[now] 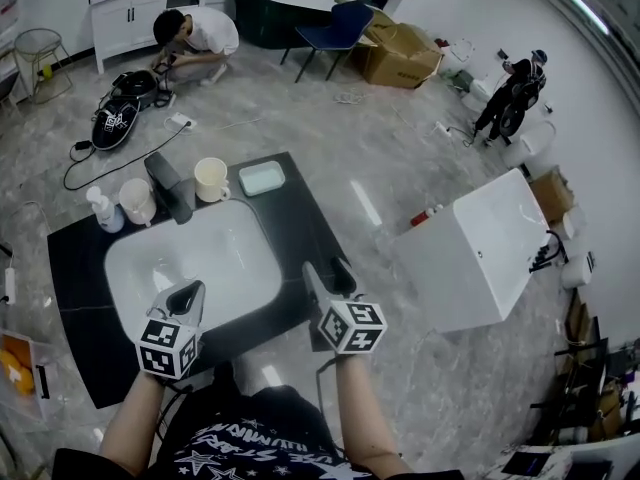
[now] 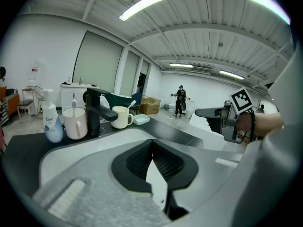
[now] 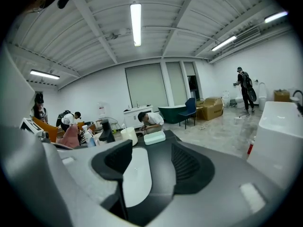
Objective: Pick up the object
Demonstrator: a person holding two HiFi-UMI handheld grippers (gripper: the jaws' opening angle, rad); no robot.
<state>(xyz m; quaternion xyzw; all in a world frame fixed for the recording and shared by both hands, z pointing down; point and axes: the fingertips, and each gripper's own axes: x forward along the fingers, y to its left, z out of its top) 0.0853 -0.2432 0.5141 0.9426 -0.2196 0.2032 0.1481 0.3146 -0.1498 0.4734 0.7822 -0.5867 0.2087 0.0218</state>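
Note:
A black counter (image 1: pixel 300 218) holds a white sink basin (image 1: pixel 195 263). Along its far edge stand a Dove bottle (image 1: pixel 105 211), a pale cup (image 1: pixel 137 201) with a toothbrush, a black faucet (image 1: pixel 170 186), a cream mug (image 1: pixel 211 179) and a pale green soap dish (image 1: pixel 261 178). My left gripper (image 1: pixel 188 290) hovers over the basin's near rim, its jaws shut on nothing (image 2: pixel 151 143). My right gripper (image 1: pixel 326 268) is over the counter's near right corner, open and empty (image 3: pixel 151 162). From the right gripper view the soap dish (image 3: pixel 154 137) and the mug (image 3: pixel 129 136) lie ahead.
A white box-shaped fixture (image 1: pixel 480 248) stands on the floor right of the counter. A person (image 1: pixel 195 38) crouches beyond the counter among cables, and another person (image 1: pixel 515 93) stands far right. Cardboard boxes (image 1: pixel 400 53) and a blue chair (image 1: pixel 335 28) are at the back.

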